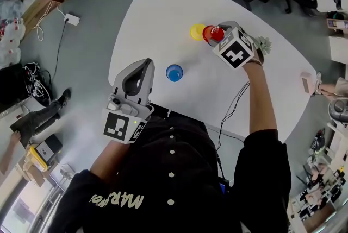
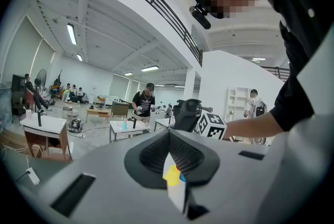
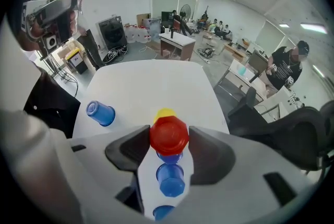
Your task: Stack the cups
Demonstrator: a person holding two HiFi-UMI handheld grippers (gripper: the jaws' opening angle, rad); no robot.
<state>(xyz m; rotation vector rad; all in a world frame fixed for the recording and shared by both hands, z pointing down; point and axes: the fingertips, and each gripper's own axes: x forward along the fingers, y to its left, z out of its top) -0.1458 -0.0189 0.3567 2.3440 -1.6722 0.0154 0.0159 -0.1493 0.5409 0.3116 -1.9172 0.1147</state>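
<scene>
1. The right claw (image 1: 216,31) is clamped on the red cup (image 3: 169,134), with one jaw on each side of it. In the head view it sits right of centre in the upper half of the frame.
2. The yellow cup (image 1: 197,31) stands on the white surface (image 1: 163,14), touching or just beside the red one on its left.
3. The blue cup (image 1: 174,73) stands alone at mid-frame, well apart from the other two.
4. The left claw (image 1: 142,66) hangs at the surface's near edge, at lower left. Its jaws are together on nothing and point away from the cups.
5. The step in hand looks like carrying the red cup to the yellow one.
6. The next move probably calls for centring the red cup over the yellow, lowering it and letting go. The blue cup would then be left to stack.
</scene>
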